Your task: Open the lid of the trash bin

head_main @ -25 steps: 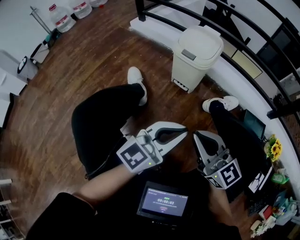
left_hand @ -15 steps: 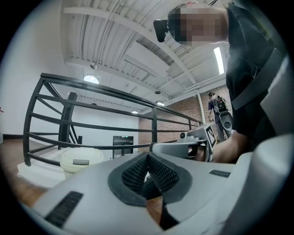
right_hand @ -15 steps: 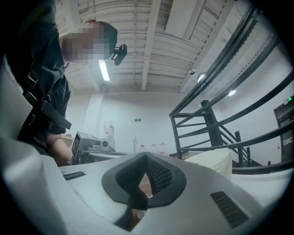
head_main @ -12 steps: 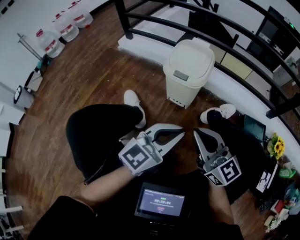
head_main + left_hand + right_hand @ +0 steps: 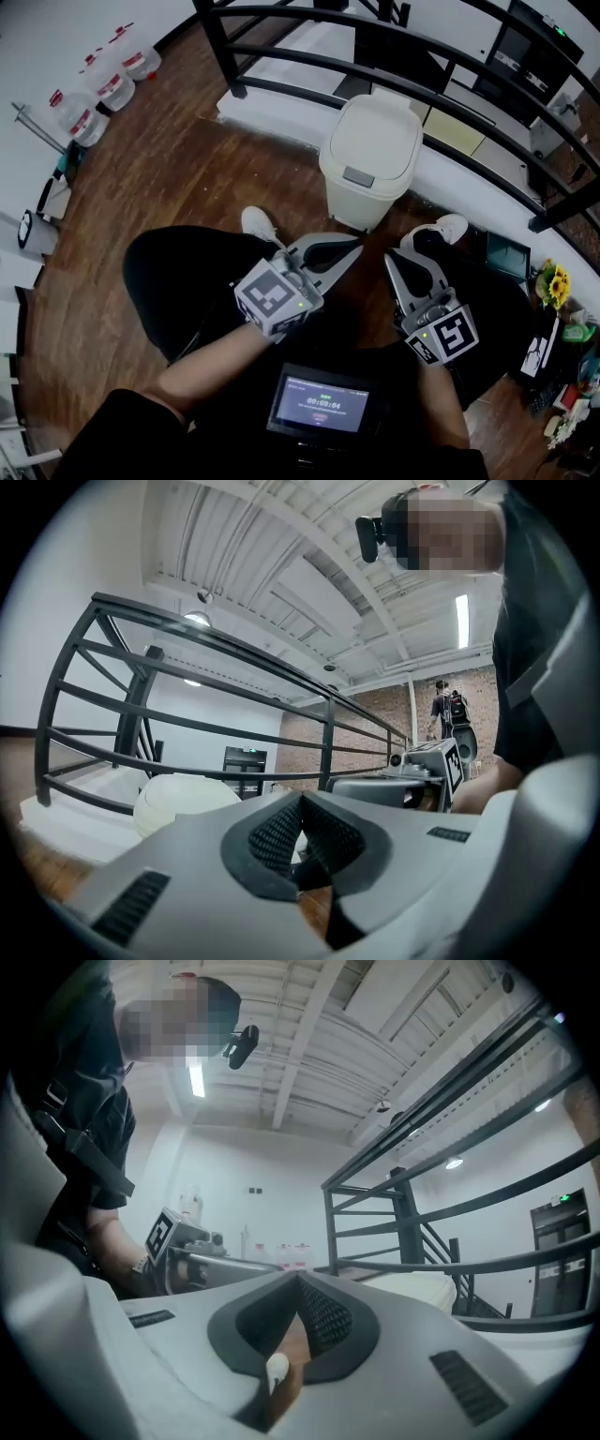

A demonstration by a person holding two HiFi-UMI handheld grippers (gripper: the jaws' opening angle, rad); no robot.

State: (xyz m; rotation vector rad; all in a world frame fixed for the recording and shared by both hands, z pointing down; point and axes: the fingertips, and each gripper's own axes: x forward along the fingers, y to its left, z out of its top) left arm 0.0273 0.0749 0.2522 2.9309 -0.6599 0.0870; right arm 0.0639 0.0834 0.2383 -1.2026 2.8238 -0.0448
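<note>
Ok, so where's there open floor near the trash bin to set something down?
Bare wood floor lies left of the trash bin, between the white ledge and the water bottles. In front of the bin the person's shoes crowd in; to its right the floor by the flowers is cluttered.

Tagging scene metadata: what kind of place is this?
Probably an indoor mezzanine or loft in a workshop-like building: wooden floor, black metal railing along the edge, brick wall and ribbed ceiling beyond.

Railing close behind trash bin
</note>
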